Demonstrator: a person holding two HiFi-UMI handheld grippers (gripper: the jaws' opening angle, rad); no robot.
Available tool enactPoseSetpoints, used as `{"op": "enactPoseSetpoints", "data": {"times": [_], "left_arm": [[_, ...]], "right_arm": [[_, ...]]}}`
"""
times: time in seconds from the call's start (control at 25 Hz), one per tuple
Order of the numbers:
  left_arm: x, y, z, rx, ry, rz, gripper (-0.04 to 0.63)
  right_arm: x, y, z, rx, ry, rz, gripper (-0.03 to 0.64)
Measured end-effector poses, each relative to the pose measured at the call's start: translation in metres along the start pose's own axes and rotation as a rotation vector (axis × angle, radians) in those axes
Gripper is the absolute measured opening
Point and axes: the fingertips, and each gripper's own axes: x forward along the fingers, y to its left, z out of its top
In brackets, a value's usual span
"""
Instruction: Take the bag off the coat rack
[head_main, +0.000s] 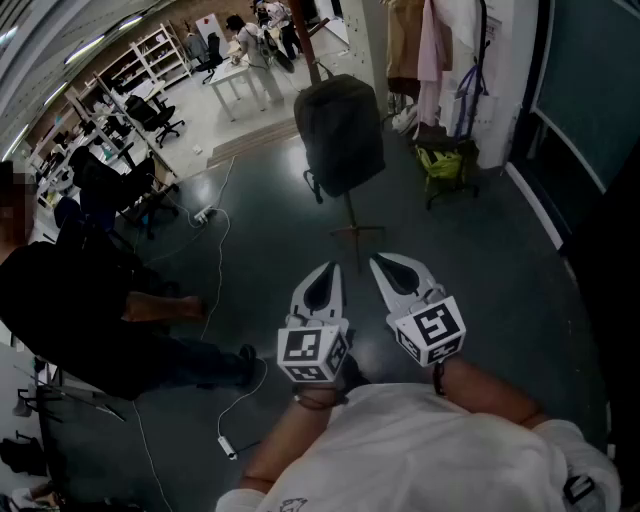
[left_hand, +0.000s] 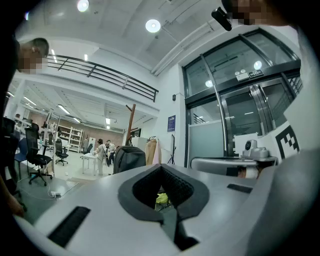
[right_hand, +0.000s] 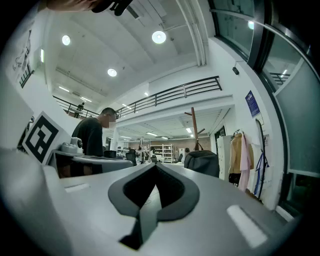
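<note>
Two closed, empty grippers, the left gripper and right gripper, faced a soft, sagging bag, probably best lifted by its top strap.

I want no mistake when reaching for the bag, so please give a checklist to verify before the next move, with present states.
1. Bag hangs on coat rack: ok.
2. Left claw open for a grasp: not ok, jaws together, empty.
3. Right claw open: not ok, jaws together, empty.
4. Claws near the bag: not ok, both well short of it.
5. Floor cable off the path: ok, it lies to the left.
6. How the bag is hooked on the rack: cannot tell.
</note>
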Motion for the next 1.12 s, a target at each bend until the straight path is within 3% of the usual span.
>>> {"op": "enactPoseSetpoints", "data": {"times": [0.48, 1.12], "left_arm": [[0.051, 0.043, -0.004, -0.009, 0.014, -0.031, 0.000], [0.136, 0.170, 0.013, -0.014, 0.037, -0.114, 0.000]], "right_arm": [[0.059, -0.020, -0.005, 0.021, -0.019, 0.002, 0.002], [0.215, -0.029, -0.013, 0.050, 0.012, -0.030, 0.003]]}}
